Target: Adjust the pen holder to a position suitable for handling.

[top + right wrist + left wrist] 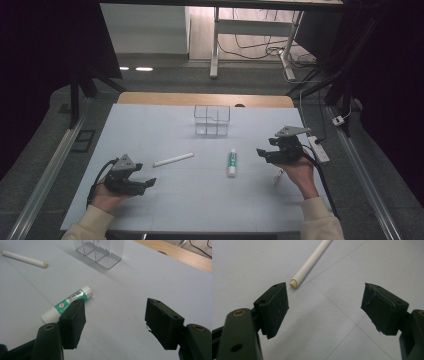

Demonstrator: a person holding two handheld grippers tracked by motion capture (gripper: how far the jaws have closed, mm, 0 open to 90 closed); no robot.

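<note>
A white stick (173,159) lies on the pale blue table mat (150,130), left of centre; its near end (293,283) lies just beyond my left gripper's jaws. A green-and-white glue stick (232,162) lies right of centre, seen also as a glue stick (67,303) partly behind my right gripper's left jaw. My left gripper (145,184) is open and empty at the front left, its midpoint (324,310) over bare mat. My right gripper (262,154) is open and empty, right of the glue stick, its midpoint (115,322) over bare mat.
A clear plastic divided box (212,120) stands at the back middle of the mat, shown too as a clear box (100,252). A white power strip (318,149) lies by the table's right edge. Wooden table edge (205,99) runs behind the mat.
</note>
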